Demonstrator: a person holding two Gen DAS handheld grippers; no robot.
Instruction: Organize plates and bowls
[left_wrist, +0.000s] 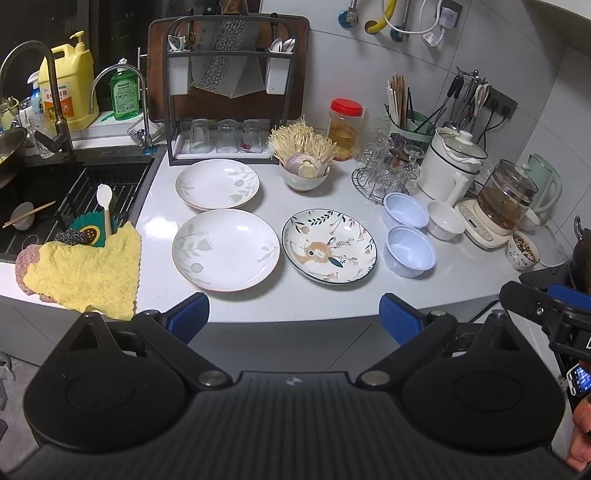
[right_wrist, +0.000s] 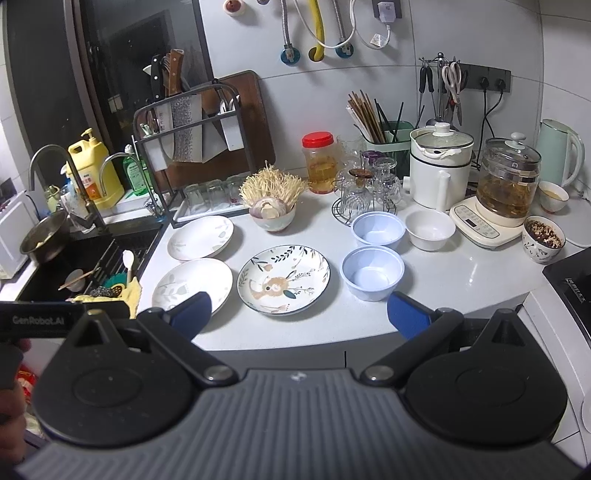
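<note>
Two white leaf-patterned plates lie on the white counter: a near one (left_wrist: 225, 249) (right_wrist: 192, 282) and a far one (left_wrist: 217, 183) (right_wrist: 200, 236). To their right lies a deer-patterned plate (left_wrist: 329, 245) (right_wrist: 283, 278). Further right stand two pale blue bowls, near (left_wrist: 409, 251) (right_wrist: 372, 272) and far (left_wrist: 404, 210) (right_wrist: 377, 228), and a white bowl (left_wrist: 445, 220) (right_wrist: 429, 229). My left gripper (left_wrist: 294, 319) is open and empty, held off the counter's front edge. My right gripper (right_wrist: 299, 315) is open and empty, also in front of the counter.
A bowl of mushrooms (left_wrist: 304, 162) and a rack of glasses (left_wrist: 386, 166) stand behind the plates. The sink (left_wrist: 55, 199) is at the left with a yellow cloth (left_wrist: 85, 269) on its edge. Kettles (right_wrist: 506, 177) and a patterned cup (right_wrist: 543, 240) stand at the right.
</note>
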